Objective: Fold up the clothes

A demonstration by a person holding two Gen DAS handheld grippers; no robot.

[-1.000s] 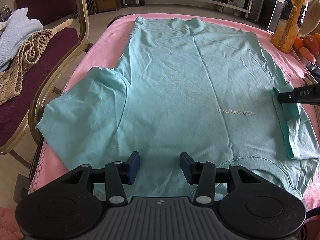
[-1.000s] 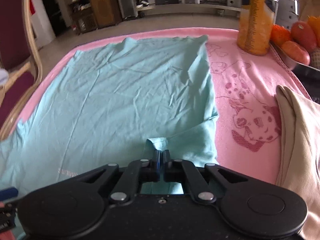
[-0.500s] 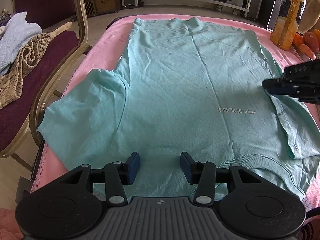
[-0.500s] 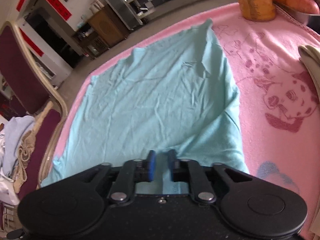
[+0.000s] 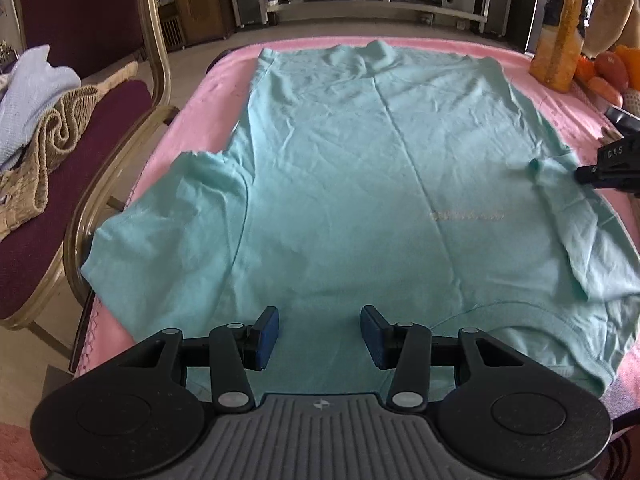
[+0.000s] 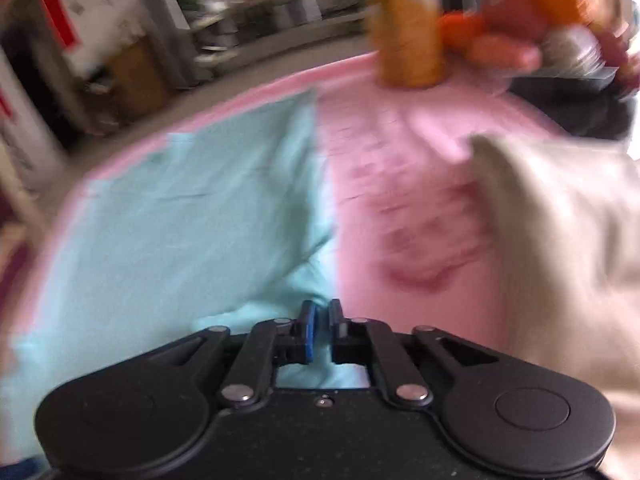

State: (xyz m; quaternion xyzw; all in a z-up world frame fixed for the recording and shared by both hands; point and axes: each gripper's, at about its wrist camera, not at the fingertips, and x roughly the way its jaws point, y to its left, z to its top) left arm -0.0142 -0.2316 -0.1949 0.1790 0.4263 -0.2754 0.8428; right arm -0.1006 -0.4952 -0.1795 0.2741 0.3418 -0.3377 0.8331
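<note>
A teal T-shirt (image 5: pixel 340 184) lies flat on the pink blanket (image 5: pixel 208 92), collar end nearest me. My left gripper (image 5: pixel 319 336) hovers open over the near hem, nothing between its blue pads. The right sleeve (image 5: pixel 560 200) lies folded inward, with a small peak at its tip. My right gripper (image 5: pixel 580 176) sits just right of that peak. In the blurred right wrist view, the right gripper (image 6: pixel 322 320) has its jaws closing to a narrow gap. The T-shirt (image 6: pixel 192 220) edge lies beneath them, and no cloth is pinched.
A folded beige garment (image 6: pixel 560 240) lies right of the shirt. An orange bottle (image 5: pixel 560 28) and fruit (image 5: pixel 612 72) stand at the far right corner. A gold-framed chair (image 5: pixel 156 60) with piled clothes (image 5: pixel 36 92) stands at the left.
The right gripper let go of the right sleeve, opened, then narrowed again. It drew back to the right and rolled. The sleeve has dropped onto the shirt. The left gripper has not moved.
</note>
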